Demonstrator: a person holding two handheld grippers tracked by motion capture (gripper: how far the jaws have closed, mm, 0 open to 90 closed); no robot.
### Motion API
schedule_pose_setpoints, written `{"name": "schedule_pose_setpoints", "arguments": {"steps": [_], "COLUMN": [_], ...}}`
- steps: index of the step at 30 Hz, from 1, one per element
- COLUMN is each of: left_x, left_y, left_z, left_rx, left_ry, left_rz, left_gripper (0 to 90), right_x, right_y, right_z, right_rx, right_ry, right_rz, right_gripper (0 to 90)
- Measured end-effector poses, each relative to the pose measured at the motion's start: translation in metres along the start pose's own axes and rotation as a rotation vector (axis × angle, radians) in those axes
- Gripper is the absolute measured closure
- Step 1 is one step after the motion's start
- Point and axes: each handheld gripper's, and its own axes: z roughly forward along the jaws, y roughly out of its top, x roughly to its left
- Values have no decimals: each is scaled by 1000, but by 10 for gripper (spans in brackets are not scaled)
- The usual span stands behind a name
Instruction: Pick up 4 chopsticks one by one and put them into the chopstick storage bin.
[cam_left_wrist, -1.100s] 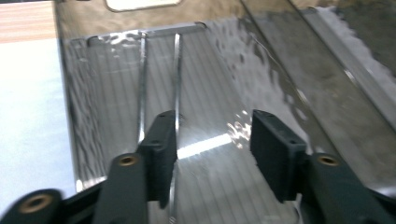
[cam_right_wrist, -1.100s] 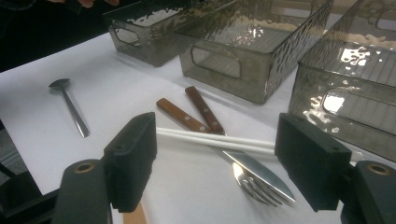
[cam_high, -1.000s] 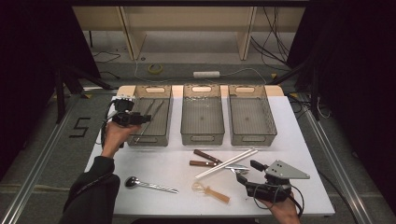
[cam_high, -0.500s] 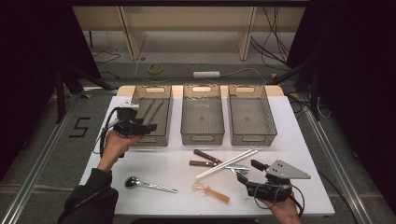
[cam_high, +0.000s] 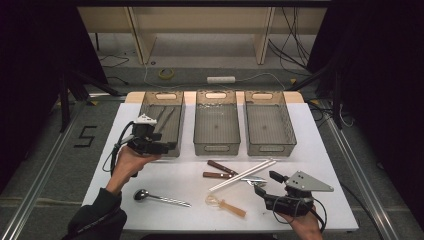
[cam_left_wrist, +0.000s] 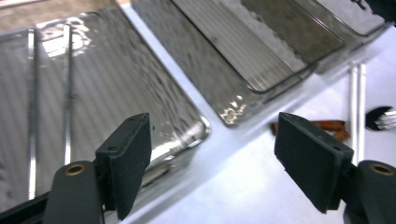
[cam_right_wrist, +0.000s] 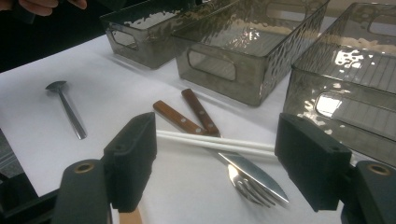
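A: Where's the left gripper (cam_high: 161, 146) at?

B: Over the near end of the left bin (cam_high: 176, 116), with two metal chopsticks (cam_left_wrist: 32, 107) lying inside, beyond its fingers (cam_left_wrist: 130, 158). They've just been opening, wide apart, nothing between them.

A: And the right gripper (cam_high: 265, 185)?

B: Low over the desk (cam_high: 325, 165), fingers apart and empty; white chopsticks (cam_right_wrist: 215, 142), a fork (cam_right_wrist: 254, 184) and a knife just ahead.

Empty jaws spread wide over the grey bin (cam_left_wrist: 140, 93), just opened.
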Motion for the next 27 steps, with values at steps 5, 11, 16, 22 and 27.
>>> {"name": "schedule_pose_setpoints", "arguments": {"steps": [5,11,16,22,27], "left_x": [-12,-24,-33,-46,-55], "left_y": [-2,-4,-4,-7,-8], "left_z": [2,4,5,11,16], "left_rx": [5,4,7,29,38], "left_ry": [-15,-40,-51,-83,-100], "left_rz": [29,48,66,88,98], "left_gripper": [255,245,242,241,240], "right_x": [0,-1,-2,-2,-4], "right_y": [0,0,0,-1,-2], "right_z": [-1,0,-1,-1,-2], "right_rx": [-2,-4,-4,-5,-7], "right_ry": [-1,1,3,5,4], "right_rz": [2,3,5,6,11], "right_gripper": [305,305,305,305,305]}}
